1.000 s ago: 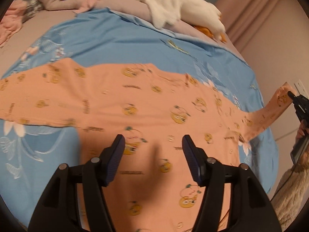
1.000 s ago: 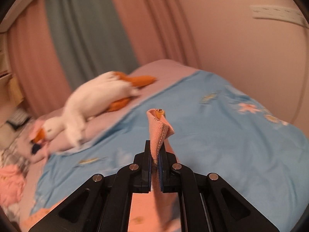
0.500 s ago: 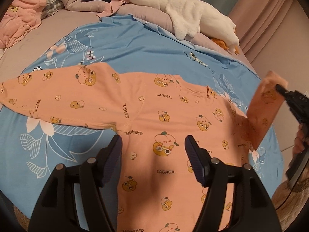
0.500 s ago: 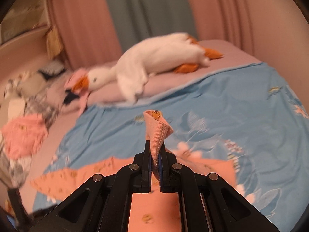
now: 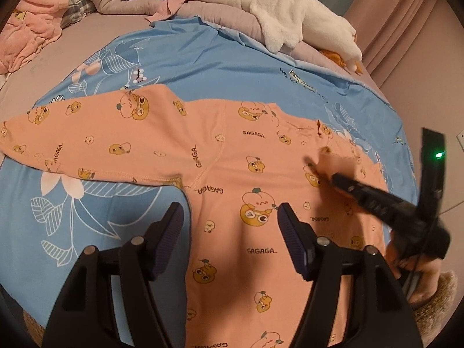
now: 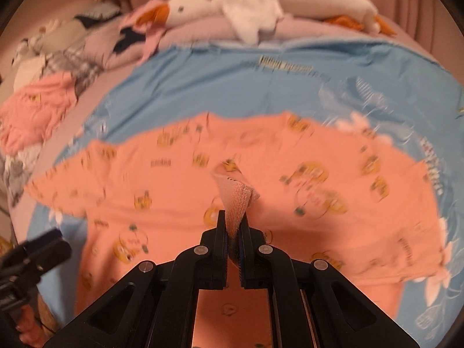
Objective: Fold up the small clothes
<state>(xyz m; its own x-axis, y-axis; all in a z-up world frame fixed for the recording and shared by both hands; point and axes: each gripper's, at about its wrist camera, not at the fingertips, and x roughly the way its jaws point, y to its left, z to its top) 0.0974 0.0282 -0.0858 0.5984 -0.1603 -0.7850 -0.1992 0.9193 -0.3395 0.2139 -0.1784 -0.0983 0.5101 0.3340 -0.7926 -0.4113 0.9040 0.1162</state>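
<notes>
The right gripper is pinching the ribbed cuff of the peach shirt's sleeve above the shirt's body. The left gripper is hovering unclenched over the peach shirt, gripping nothing. The shirt is lying spread on a blue floral sheet on the bed, with a plush goose lying beyond.

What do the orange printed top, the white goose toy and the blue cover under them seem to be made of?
The orange top looks like soft matte cotton knit: stitched seams, a ribbed cuff, printed cartoons. The goose toy looks like fluffy synthetic plush, with a smoother orange beak. The blue cover seems a thin, smooth woven sheet with a flower print, creasing lightly; the exact fibre can't be told.
</notes>
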